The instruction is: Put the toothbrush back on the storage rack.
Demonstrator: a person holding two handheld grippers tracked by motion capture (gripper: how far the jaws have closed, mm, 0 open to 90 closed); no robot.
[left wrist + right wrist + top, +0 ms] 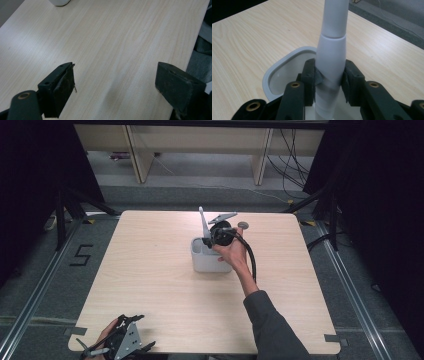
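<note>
Right tool (329, 80): jaws clamped on a white brush handle (332, 50), which stands upright between them, its lower end inside the white holder (274, 75) directly below. Left tool (115, 85): jaws wide apart over bare bench (112, 37), holding nothing.

We read just one mark: a black "5" (81, 255) taped on the grey floor (30, 285), left of the table (150, 285). No other txt, label or brand is legible.
</note>
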